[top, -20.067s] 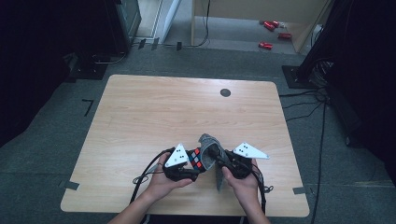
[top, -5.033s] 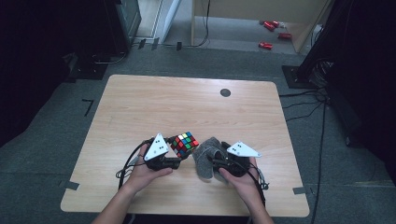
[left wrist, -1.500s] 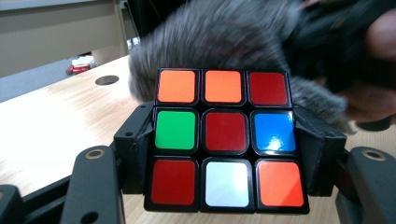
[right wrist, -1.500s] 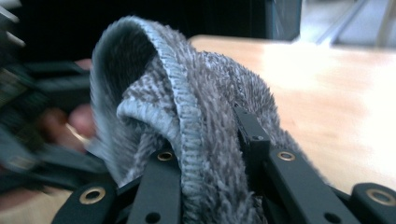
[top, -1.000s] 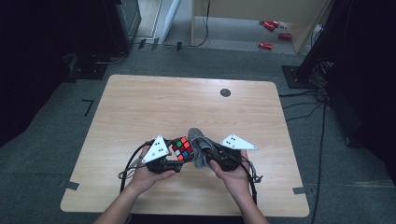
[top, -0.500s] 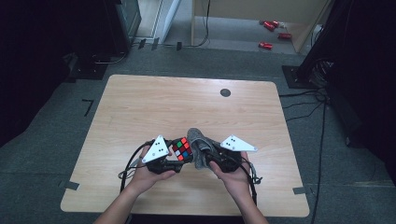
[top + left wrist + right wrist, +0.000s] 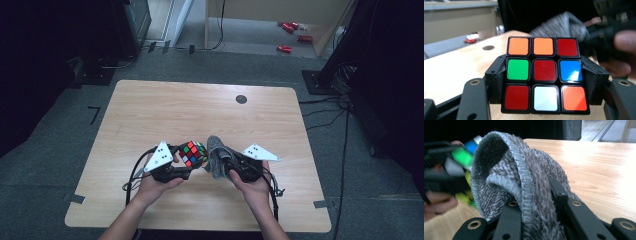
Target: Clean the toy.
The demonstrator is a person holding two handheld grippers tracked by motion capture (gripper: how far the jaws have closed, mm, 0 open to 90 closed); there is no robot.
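Note:
My left gripper (image 7: 186, 161) is shut on a Rubik's cube (image 7: 193, 153), held above the near middle of the wooden table (image 7: 165, 110). In the left gripper view the cube (image 7: 545, 74) sits squarely between the two black jaws, its near face mostly red and orange. My right gripper (image 7: 226, 161) is shut on a grey fluffy cloth (image 7: 216, 155), which stands up beside the cube, touching or nearly touching it. In the right gripper view the cloth (image 7: 524, 180) folds over the jaws, with the blurred cube (image 7: 464, 157) behind it at the left.
A round dark hole (image 7: 241, 99) lies in the tabletop toward the far right. Black cables (image 7: 134, 172) trail from both grippers over the near edge. Red objects (image 7: 289, 29) lie on the floor beyond the table.
The cloth in my right gripper has shifted slightly against the cube; both hands stay close together near the table's front. Earlier the cube and cloth were held a little farther apart.

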